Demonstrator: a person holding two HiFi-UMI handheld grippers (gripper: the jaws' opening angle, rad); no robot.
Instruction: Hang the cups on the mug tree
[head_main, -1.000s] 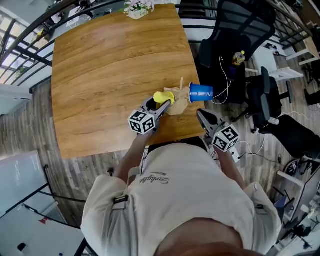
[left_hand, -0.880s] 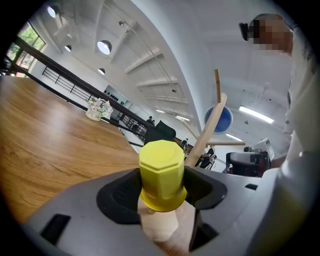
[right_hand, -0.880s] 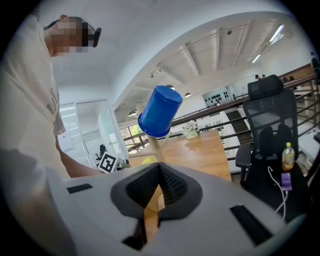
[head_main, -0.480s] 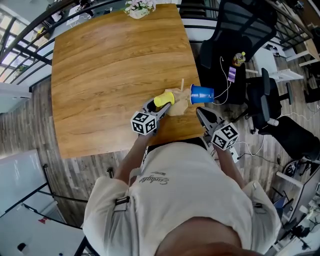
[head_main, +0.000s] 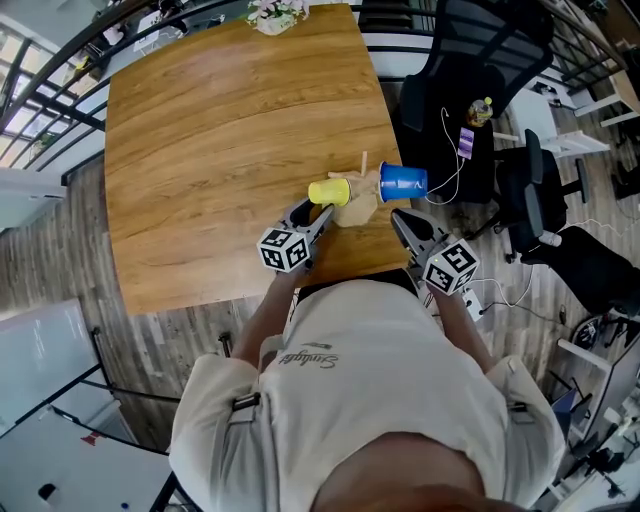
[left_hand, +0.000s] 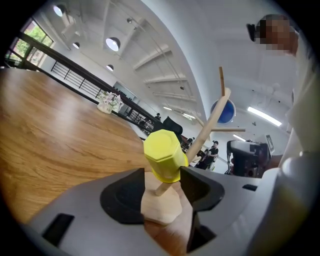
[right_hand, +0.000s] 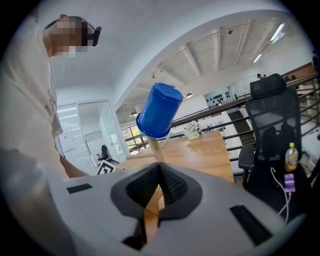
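Note:
A yellow cup (head_main: 330, 191) (left_hand: 164, 155) hangs on a low peg of the wooden mug tree (head_main: 358, 198) (left_hand: 210, 125). A blue cup (head_main: 402, 183) (right_hand: 160, 110) hangs on a peg on the other side. My left gripper (head_main: 312, 213) (left_hand: 164, 176) sits just behind the yellow cup. It is open; its jaws have just been closing, with only the cup's rim and peg showing between the tips, unpressed. At the table's near edge, my right gripper (head_main: 399, 219) (right_hand: 159, 168) is shut and empty, pointing at the tree's stem (right_hand: 154, 146).
The tree stands near the front right corner of the wooden table (head_main: 220, 130). A flower pot (head_main: 278, 15) sits at the far edge. Black office chairs (head_main: 480, 60) and a bottle (head_main: 481, 113) are off the table's right side. A railing (head_main: 40, 90) runs along the left.
My left gripper has drawn back toward the table's near edge, leaving the yellow cup on its peg. The right gripper has stayed put.

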